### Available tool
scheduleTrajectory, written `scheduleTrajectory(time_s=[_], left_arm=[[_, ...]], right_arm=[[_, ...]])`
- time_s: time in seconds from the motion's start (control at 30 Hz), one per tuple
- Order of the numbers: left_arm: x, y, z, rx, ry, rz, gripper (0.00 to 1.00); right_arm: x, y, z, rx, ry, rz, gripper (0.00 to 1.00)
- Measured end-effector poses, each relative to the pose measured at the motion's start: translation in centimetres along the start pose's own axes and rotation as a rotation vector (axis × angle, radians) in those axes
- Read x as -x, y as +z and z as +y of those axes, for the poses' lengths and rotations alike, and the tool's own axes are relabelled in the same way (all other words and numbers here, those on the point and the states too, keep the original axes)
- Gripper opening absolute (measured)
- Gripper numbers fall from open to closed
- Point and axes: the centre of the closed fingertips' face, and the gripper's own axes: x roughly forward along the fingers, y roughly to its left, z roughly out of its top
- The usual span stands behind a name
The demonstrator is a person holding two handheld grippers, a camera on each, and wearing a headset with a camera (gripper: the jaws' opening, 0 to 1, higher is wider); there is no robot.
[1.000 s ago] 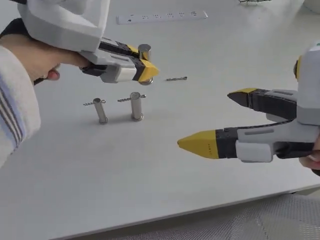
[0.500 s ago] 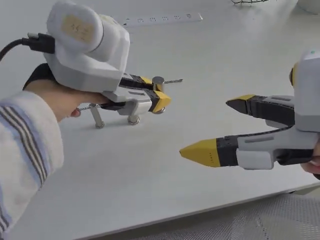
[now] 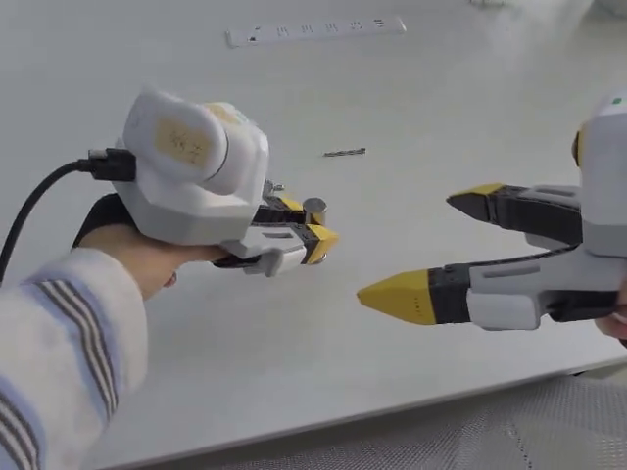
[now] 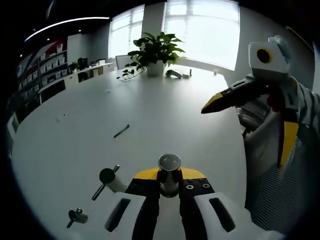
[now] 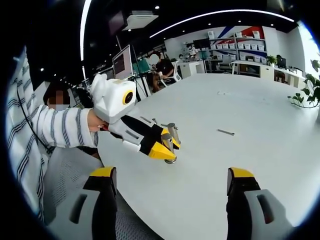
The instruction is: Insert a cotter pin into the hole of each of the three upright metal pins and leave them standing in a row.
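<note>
My left gripper (image 3: pixel 318 231) is shut on an upright metal pin (image 3: pixel 313 208), gripping it low on the shaft. In the left gripper view the pin (image 4: pixel 169 172) stands between the jaws, its hole without a cotter pin. Its base (image 5: pixel 171 160) sits at the table surface. Left of it stand two more pins, one (image 4: pixel 107 177) and another (image 4: pixel 77 216), each with a cotter pin through it. A loose cotter pin (image 3: pixel 345 153) lies farther back on the table. My right gripper (image 3: pixel 407 247) hovers open and holds nothing, well to the right.
A white power strip (image 3: pixel 313 29) lies along the table's far side. A potted plant (image 4: pixel 155 50) stands at the far end. The table's near edge (image 3: pixel 392 406) runs just under the right gripper. A person in a striped sleeve (image 5: pixel 55 132) holds the left gripper.
The left gripper has carried the pin from the back of the table toward me, down beside the two pinned ones, which its body now hides in the head view. The right gripper has stayed put.
</note>
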Motion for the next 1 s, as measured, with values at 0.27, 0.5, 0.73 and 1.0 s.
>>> scheduleTrajectory(time_s=[0.27,0.5,0.73,1.0], left_arm=[[-0.6,0.0,0.2,0.034,0.021,-0.011,0.10],[-0.9,-0.4,0.3,-0.020,0.030,0.012,0.10],[-1.0,-0.8,0.4,-0.042,0.031,0.019,0.10],[-1.1,-1.0,0.5,-0.055,0.025,0.020,0.10]], right_arm=[[-0.2,-0.5,0.2,0.001,0.012,0.018,0.90],[-0.5,-0.4,0.2,0.000,0.019,0.020,0.90],[-0.6,-0.8,0.3,-0.001,0.026,0.033,0.88],[-0.7,-0.8,0.5,0.000,0.031,0.031,0.88]])
